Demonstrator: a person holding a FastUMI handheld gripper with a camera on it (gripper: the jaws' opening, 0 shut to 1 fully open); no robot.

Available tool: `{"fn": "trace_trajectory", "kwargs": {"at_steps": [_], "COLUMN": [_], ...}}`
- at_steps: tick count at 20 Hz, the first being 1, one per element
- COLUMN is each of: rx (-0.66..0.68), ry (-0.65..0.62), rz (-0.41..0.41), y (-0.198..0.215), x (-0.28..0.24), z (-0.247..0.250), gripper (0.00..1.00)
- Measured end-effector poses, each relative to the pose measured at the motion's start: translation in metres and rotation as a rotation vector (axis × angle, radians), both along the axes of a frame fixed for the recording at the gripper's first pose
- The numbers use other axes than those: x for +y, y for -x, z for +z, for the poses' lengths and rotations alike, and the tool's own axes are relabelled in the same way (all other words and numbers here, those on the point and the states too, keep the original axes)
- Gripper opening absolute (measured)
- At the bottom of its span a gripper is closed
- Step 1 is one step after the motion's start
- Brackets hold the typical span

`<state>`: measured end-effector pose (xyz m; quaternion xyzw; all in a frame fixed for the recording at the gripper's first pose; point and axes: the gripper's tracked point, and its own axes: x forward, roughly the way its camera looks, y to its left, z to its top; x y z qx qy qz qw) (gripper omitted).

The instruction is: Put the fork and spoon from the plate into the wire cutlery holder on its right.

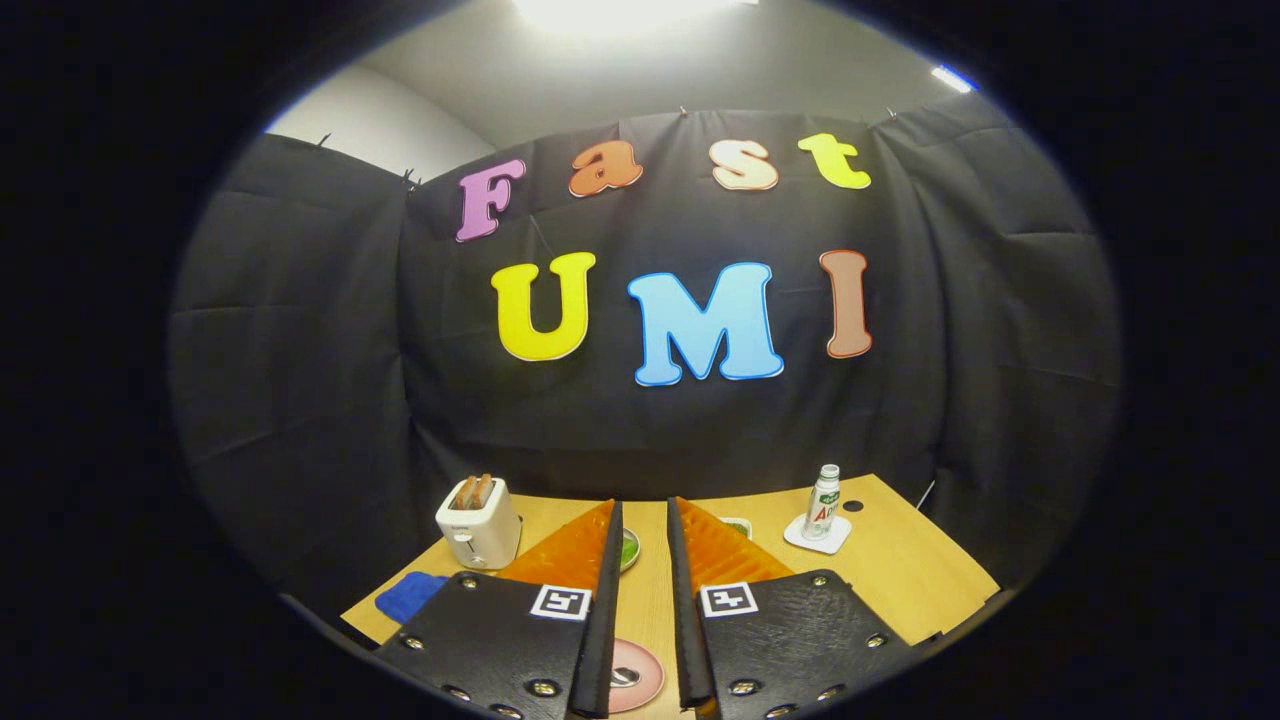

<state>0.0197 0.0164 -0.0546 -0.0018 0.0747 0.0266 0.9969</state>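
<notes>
the gripper [645, 520] hangs above the table [900, 570], fingers slightly spread and empty. the plate [640, 675] lies below, between the fingers, a utensil [625, 678] on it; its axis is unclear.

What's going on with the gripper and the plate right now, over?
Gripper open, holding nothing. Pink plate low between the fingers, one utensil on it. Toaster, bottle off to the sides.

Camera riding on the gripper [645, 530], facing forward along its fingers, raised above the table [900, 570], tilted toward the booth wall
</notes>
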Motion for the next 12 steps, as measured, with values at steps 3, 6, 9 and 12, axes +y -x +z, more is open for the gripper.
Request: {"fn": "trace_trajectory", "kwargs": {"at_steps": [3,6,9,12], "rx": [0.106,0.297,0.460,0.619], "ry": [-0.003,-0.049,-0.095,-0.166], "rz": [0.018,0.054,0.056,0.041], "y": [-0.008,-0.011,-0.009,-0.001], "x": [0.007,0.019,0.025,0.028], "z": [-0.041,-0.100,-0.155,-0.209], "gripper": [0.26,0.26,0.26,0.26]}}
